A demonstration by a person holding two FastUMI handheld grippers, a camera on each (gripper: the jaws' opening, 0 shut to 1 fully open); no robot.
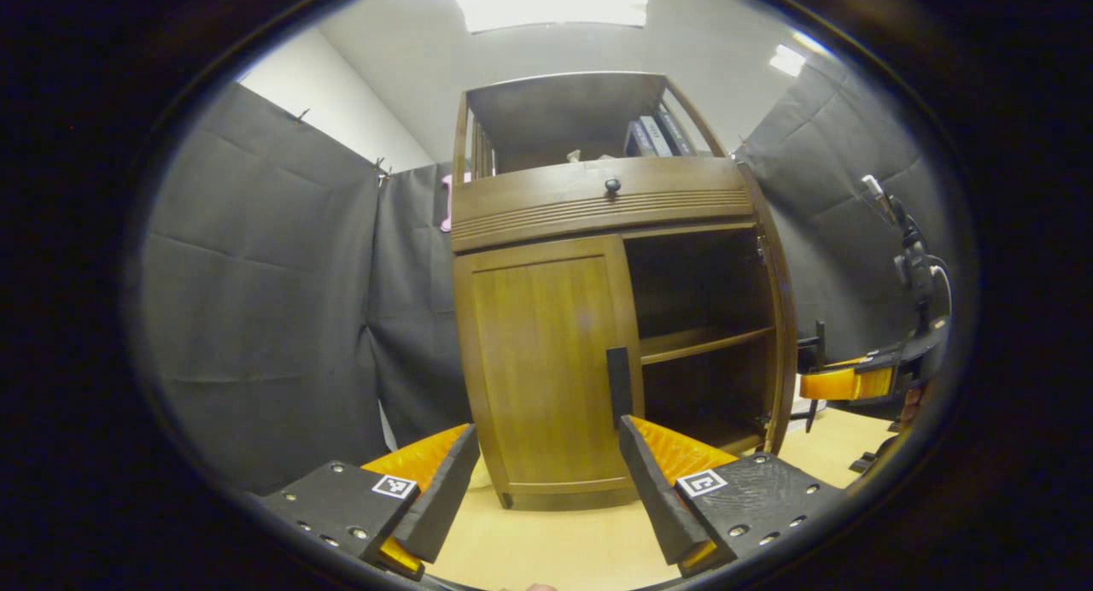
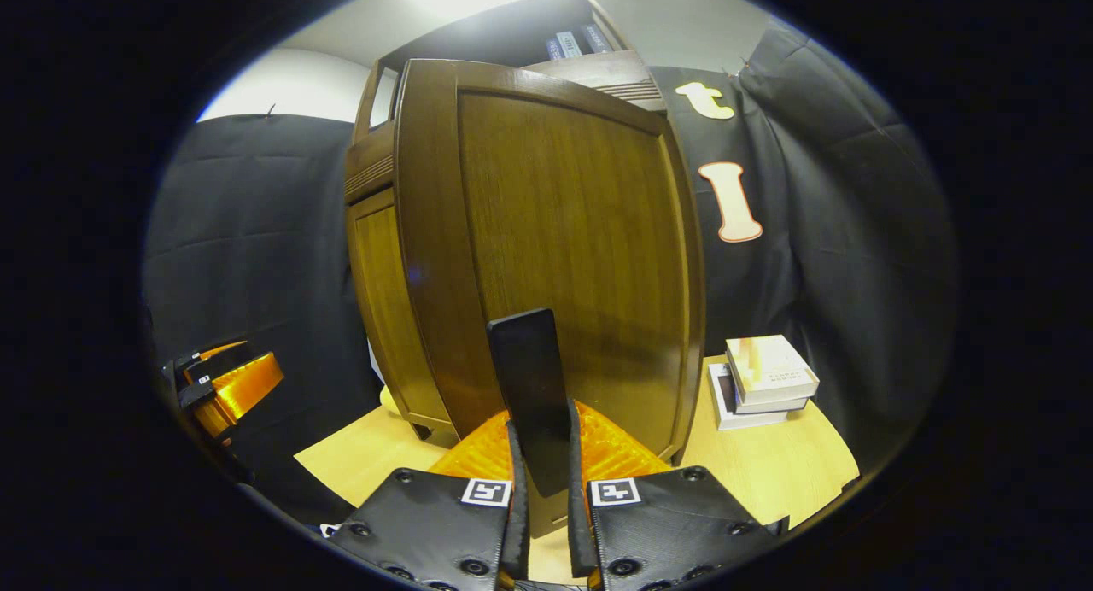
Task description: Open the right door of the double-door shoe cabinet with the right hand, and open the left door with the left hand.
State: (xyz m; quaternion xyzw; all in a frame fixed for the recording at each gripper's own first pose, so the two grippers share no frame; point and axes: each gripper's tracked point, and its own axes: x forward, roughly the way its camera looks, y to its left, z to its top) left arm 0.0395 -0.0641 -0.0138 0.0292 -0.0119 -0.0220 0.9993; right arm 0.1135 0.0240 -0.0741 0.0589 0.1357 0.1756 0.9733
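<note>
With the right door [image 2: 546, 232] swung wide, the right gripper [image 2: 542, 497] has its jaws clamped on that door's dark handle [image 2: 531, 386], likely to hold it open. Left gripper [image 1: 546, 488] hangs in front of the closed left door [image 1: 546, 360], jaws apart, lined up near its handle [image 1: 618, 384] for the pull. Open compartment with its shelf [image 1: 704, 342] is dark; contents can't be made out. Cabinet [image 1: 598, 202] top is cut off.
</note>
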